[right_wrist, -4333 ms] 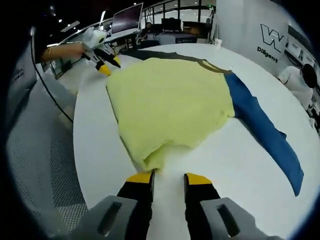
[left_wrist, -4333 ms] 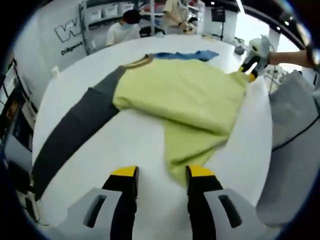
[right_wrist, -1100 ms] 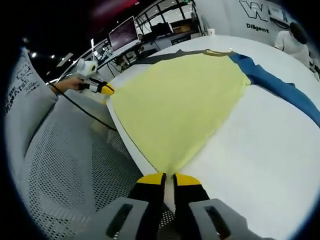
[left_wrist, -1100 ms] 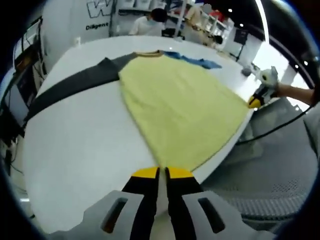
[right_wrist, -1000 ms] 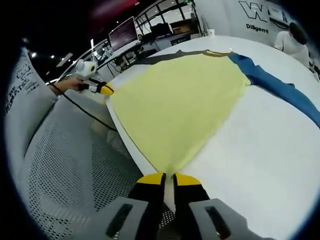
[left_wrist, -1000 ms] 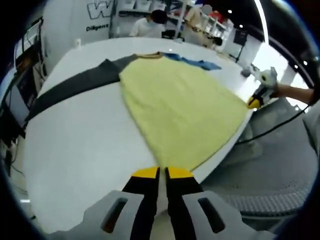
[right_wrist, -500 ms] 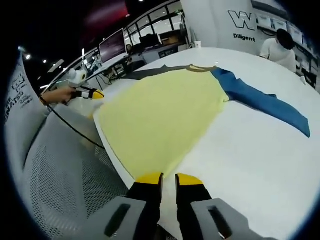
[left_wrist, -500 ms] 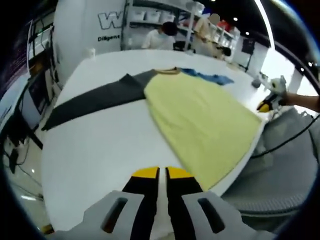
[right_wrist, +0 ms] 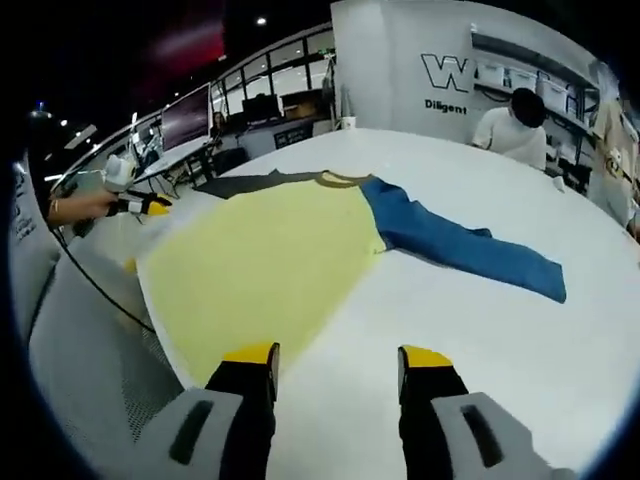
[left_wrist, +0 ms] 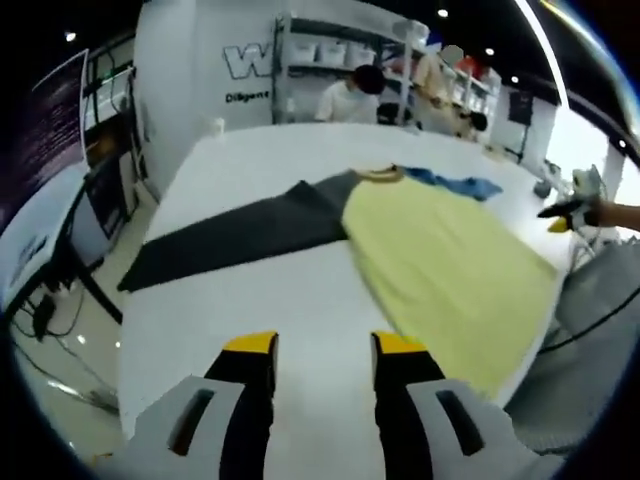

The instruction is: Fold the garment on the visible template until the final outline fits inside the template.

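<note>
Both hand-held grippers [left_wrist: 320, 350] [right_wrist: 338, 360] — jaws apart

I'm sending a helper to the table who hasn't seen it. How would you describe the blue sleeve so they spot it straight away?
Find the big white table and the garment spread flat on it, its yellow body reaching the table's edge. From the tan collar two long sleeves run out to opposite sides. The blue sleeve is the bright one; the other sleeve is dark grey.

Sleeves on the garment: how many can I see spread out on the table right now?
2. The dark grey sleeve stretches across the white table from one side of the yellow body; the blue sleeve stretches away from the opposite side.
</note>
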`<control>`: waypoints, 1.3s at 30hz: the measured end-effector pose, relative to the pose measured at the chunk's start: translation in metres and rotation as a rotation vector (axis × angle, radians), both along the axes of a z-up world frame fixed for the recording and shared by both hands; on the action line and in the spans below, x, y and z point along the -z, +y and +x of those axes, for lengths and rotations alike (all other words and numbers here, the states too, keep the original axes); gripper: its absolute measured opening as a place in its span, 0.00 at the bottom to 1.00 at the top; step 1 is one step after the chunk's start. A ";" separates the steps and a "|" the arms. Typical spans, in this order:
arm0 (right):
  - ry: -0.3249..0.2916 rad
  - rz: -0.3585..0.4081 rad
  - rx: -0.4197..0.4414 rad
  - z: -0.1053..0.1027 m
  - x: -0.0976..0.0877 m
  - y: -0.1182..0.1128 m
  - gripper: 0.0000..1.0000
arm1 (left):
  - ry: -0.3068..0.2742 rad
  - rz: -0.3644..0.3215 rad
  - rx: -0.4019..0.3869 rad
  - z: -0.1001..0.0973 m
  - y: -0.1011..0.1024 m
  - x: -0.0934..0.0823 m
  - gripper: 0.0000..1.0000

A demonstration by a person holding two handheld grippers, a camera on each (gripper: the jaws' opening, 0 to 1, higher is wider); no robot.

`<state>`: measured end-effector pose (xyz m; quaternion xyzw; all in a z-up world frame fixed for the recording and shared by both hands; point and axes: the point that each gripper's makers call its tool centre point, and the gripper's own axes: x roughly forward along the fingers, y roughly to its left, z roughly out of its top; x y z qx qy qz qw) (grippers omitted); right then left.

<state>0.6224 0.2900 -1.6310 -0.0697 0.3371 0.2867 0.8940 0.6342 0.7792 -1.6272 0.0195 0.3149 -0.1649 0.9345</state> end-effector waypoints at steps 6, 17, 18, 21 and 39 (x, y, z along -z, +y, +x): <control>-0.031 0.022 0.014 0.014 -0.011 0.001 0.49 | -0.012 0.032 -0.025 0.021 0.020 0.000 0.45; 0.012 0.030 -0.004 0.010 -0.007 0.007 0.46 | -0.040 -0.038 -0.121 0.077 0.053 -0.010 0.47; 0.013 0.027 -0.004 0.010 -0.007 0.007 0.46 | -0.040 -0.024 -0.118 0.081 0.055 -0.009 0.47; 0.024 0.020 -0.005 0.008 -0.008 0.007 0.45 | -0.033 -0.001 -0.119 0.093 0.063 -0.006 0.47; 0.045 0.024 0.009 0.011 -0.010 0.000 0.42 | 0.009 0.036 -0.197 0.141 0.099 0.014 0.45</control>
